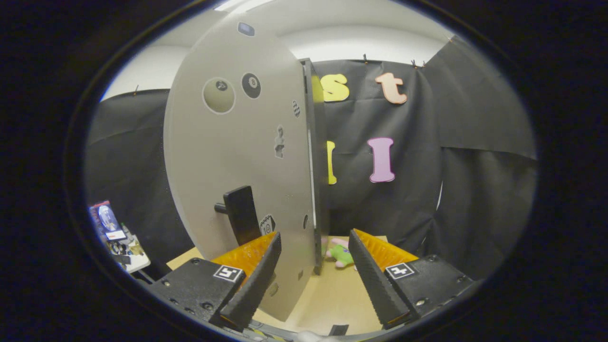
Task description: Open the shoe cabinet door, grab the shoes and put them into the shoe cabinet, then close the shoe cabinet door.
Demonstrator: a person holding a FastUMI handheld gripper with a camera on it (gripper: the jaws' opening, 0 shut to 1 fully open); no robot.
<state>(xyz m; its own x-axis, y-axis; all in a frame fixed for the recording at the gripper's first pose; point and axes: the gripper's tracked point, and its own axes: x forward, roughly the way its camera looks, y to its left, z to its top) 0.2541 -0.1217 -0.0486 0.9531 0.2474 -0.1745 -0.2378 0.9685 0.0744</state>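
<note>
The grey shoe cabinet door (237,142) stands swung open, its sticker-covered face close to me on the left. A black handle (240,213) sticks out of it low down, just above my left finger (256,266). The door's right edge meets the cabinet's dark frame (317,156). My gripper (314,237) is open, nothing held; the door's lower edge runs down between the fingers. A green and pink plush shoe (340,254) lies on the tan wooden surface (327,294), beyond the fingertips, next to the foot of the frame and near my right finger (375,275).
Black cloth walls close the booth behind and to the right. At the far left a small white table (128,256) carries several cluttered items. Bare wood lies between the fingers ahead of me.
</note>
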